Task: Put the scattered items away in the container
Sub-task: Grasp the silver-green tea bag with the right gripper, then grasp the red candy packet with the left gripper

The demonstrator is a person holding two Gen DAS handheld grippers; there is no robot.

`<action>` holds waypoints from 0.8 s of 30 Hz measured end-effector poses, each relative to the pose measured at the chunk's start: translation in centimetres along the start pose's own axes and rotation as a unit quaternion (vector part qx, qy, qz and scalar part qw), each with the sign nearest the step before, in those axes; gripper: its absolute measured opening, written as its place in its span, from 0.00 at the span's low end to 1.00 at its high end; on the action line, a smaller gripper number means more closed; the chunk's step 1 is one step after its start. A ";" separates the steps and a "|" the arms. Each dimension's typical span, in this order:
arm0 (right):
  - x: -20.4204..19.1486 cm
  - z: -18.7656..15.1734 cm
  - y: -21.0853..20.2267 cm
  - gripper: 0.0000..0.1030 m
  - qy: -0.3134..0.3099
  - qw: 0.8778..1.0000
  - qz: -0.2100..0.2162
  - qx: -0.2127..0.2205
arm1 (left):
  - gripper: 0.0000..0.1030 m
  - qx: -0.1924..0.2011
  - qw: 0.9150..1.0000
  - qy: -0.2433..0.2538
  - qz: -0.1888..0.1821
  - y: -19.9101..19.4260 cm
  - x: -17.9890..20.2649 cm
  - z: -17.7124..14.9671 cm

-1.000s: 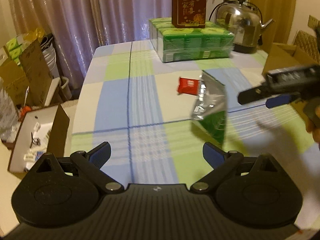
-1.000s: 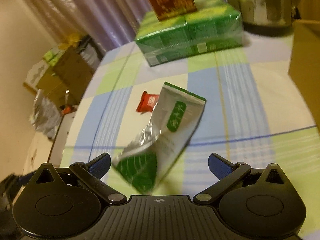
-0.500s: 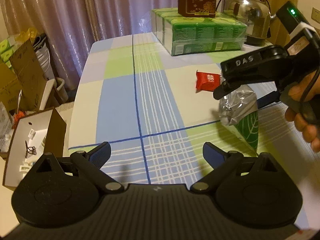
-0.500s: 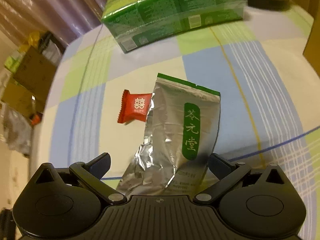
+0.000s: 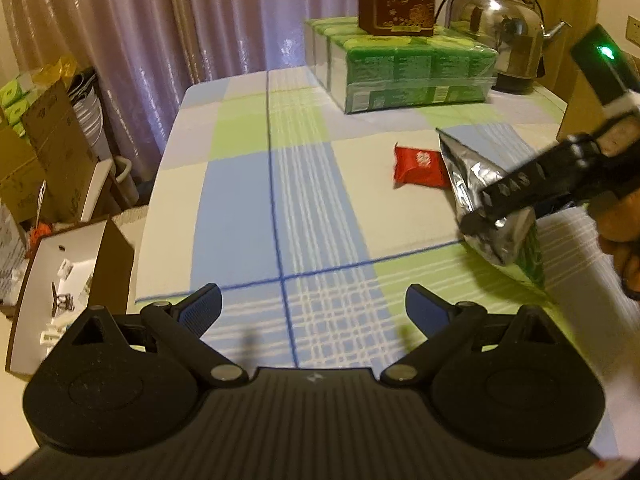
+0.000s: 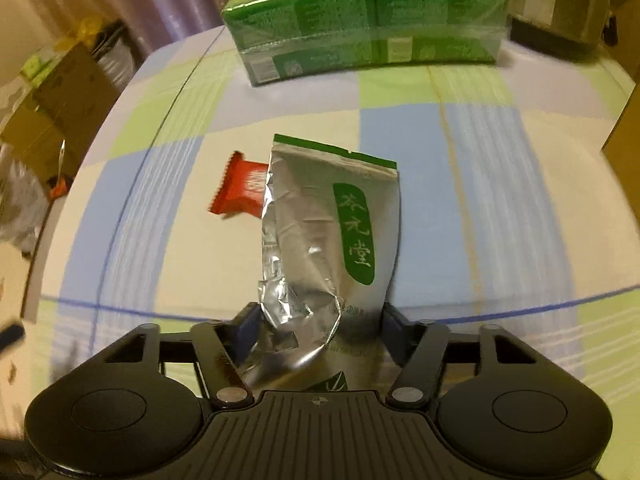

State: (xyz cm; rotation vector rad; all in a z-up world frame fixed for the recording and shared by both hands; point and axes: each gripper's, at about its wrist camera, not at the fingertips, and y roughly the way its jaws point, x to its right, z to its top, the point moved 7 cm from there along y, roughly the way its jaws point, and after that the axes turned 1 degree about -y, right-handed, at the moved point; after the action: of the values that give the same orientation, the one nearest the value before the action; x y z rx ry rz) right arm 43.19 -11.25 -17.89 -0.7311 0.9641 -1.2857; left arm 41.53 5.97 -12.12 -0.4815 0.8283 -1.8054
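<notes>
Silver tea pouch (image 6: pixel 332 248) with a green label lies on the checked table (image 6: pixel 500 184), its lower, crumpled end caught between the two blue pads of the right gripper (image 6: pixel 316 330), which has narrowed until both pads press the foil; in the left wrist view the same pouch (image 5: pixel 476 184) sits under that gripper's black fingers (image 5: pixel 516 188), with a hand (image 5: pixel 620 232) behind it. Half a second ago the right gripper's pads stood wide apart at either side of the pouch; now they have pinched in on it. The left gripper (image 5: pixel 313 309) hangs wide open over the near table, holding nothing. Beyond the pouch stands a big green shrink-wrapped pack (image 6: pixel 364 20), with a steel kettle (image 5: pixel 496 40) to its right. A cardboard box (image 5: pixel 580 100) edge shows right of the pouch. Touching the pouch's left edge, partly tucked under it, lies a small red candy packet (image 6: pixel 240 192).
</notes>
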 end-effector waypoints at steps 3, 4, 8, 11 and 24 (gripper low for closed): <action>2.5 -0.1 -1.0 0.53 -0.024 1.000 -0.005 0.012 | 0.94 0.008 1.000 0.024 -0.012 0.7 1.5 1.5; 3.7 -0.2 -1.3 0.53 -0.025 1.000 -0.008 0.016 | 0.94 0.010 0.999 0.034 -0.015 1.1 2.1 2.0; 8.0 0.3 -2.3 0.53 -0.040 0.998 -0.026 0.031 | 0.93 0.026 0.994 0.103 -0.038 3.5 5.2 4.5; 9.9 0.6 -2.8 0.53 -0.059 0.998 -0.024 0.030 | 0.93 0.021 0.984 0.166 -0.052 6.0 7.3 6.1; 10.3 1.6 -2.8 0.53 -0.093 0.993 0.010 0.066 | 0.80 -0.016 0.997 0.058 -0.055 13.6 10.0 9.7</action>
State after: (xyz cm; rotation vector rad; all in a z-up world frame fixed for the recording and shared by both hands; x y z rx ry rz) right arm 43.48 -21.93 -16.59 -0.7232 0.7273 -1.2265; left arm 53.01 -9.26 -16.09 -0.4541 0.9282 -1.9394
